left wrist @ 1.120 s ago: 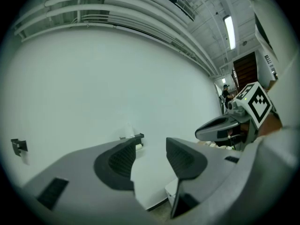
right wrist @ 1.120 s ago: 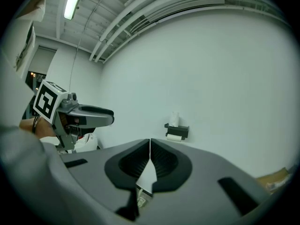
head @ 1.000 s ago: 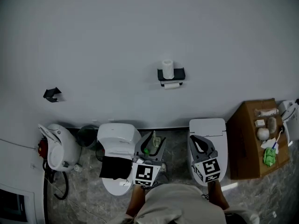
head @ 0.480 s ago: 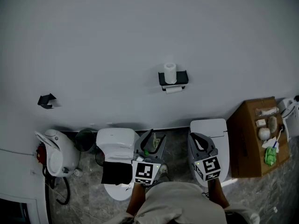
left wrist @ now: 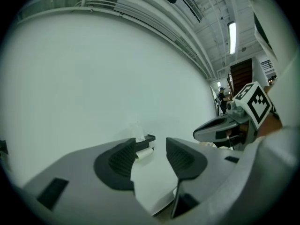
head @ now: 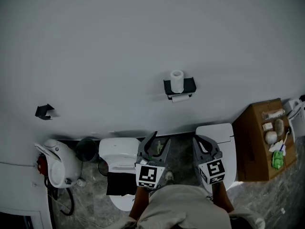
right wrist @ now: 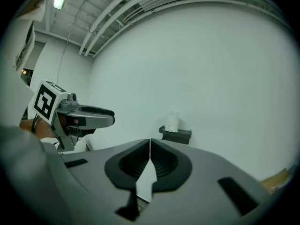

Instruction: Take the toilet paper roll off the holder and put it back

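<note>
A white toilet paper roll stands upright on top of a black wall holder, and a second roll hangs under it. Both grippers are held low near my body, well short of the wall. My left gripper is open, a clear gap between its pads and nothing in it. In the left gripper view the left gripper looks toward the holder. My right gripper is shut and empty. In the right gripper view the right gripper has its pads touching below the roll.
Two white toilets stand against the wall below the holder. A cardboard box with several small items on top is at the right. At the left are a dark bin, another white fixture and a black wall hook.
The head view has shifted, so the holder sits slightly lower and further right in it. Both grippers have risen a little. Neither jaw state has changed.
</note>
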Available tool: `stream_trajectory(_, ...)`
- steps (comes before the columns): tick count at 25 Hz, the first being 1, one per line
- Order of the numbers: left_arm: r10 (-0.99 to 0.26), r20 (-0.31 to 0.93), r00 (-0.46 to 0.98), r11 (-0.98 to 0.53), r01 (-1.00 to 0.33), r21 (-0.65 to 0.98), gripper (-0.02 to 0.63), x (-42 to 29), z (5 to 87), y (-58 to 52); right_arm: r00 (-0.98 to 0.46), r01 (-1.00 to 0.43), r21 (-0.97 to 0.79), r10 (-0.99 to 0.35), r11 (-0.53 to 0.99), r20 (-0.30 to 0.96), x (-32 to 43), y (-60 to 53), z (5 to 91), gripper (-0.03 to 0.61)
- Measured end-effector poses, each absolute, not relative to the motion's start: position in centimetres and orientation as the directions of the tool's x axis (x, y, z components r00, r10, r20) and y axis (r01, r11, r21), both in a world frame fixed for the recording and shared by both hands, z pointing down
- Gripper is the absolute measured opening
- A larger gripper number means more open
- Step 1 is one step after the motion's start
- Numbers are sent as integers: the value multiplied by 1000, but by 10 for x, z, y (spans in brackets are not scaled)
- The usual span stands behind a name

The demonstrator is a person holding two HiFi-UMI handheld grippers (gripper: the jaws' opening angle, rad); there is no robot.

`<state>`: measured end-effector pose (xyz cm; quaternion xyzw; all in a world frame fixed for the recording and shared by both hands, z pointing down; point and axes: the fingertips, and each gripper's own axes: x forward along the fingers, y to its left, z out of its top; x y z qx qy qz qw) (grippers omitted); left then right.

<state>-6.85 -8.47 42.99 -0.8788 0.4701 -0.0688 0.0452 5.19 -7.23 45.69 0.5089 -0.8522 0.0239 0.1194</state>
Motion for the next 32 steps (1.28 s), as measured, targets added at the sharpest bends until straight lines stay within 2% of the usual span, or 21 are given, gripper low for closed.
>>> stream_trajectory(20, -759, 78, 646, -651, -753, -95, 212, -86, 444, -157, -337, -920, 106, -901, 376, 273, 31, -127, 467, 0)
stream_trajectory(32, -748, 62, 660, -663, -743, -94, 212, -87, 443, -183, -320, -924, 123, -907, 363, 274, 30, -151, 466, 0)
